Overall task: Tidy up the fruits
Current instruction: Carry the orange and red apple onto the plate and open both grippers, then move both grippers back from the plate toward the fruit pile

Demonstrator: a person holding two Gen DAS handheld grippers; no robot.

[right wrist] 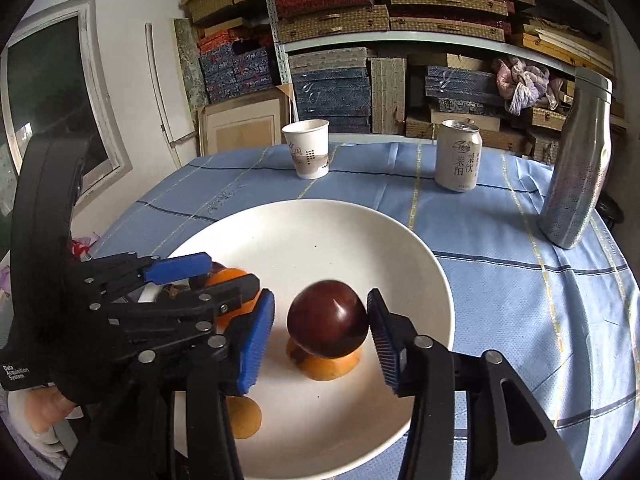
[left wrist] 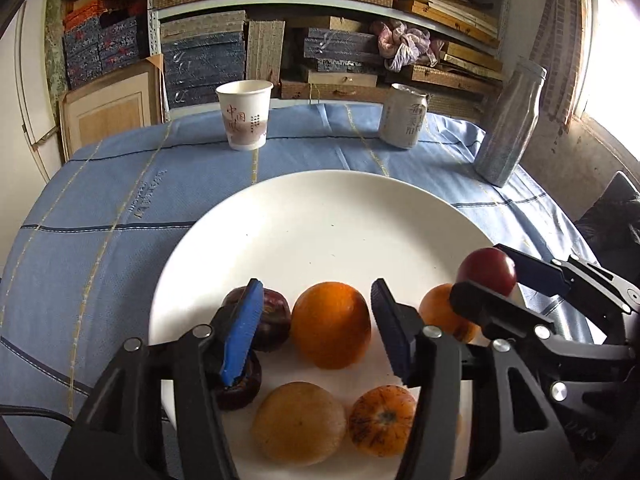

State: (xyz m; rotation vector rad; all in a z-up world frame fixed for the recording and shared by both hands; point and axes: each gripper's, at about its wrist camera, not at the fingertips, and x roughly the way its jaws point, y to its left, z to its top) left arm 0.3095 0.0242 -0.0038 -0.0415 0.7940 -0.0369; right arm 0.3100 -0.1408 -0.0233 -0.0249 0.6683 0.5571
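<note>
A white plate (left wrist: 320, 208) on the blue tablecloth holds several fruits. My left gripper (left wrist: 317, 285) is open, its blue pads standing on either side of a large orange (left wrist: 330, 324) without pressing it. Two dark plums (left wrist: 276, 316) lie behind its left pad. A tan fruit (left wrist: 298, 424) and a speckled orange (left wrist: 382, 420) lie nearer. My right gripper (right wrist: 321, 294) is open around a dark red plum (right wrist: 328, 320), which rests on top of a small orange (right wrist: 328, 366); a gap shows beside the left pad. In the right wrist view, the left gripper (right wrist: 232, 270) is at the plate's left.
A paper cup (left wrist: 244, 116), a drink can (left wrist: 404, 116) and a silver bottle (left wrist: 510, 124) stand at the far side of the table. Shelves stacked with boxes (right wrist: 400, 20) fill the wall behind. The far half of the plate has no fruit on it.
</note>
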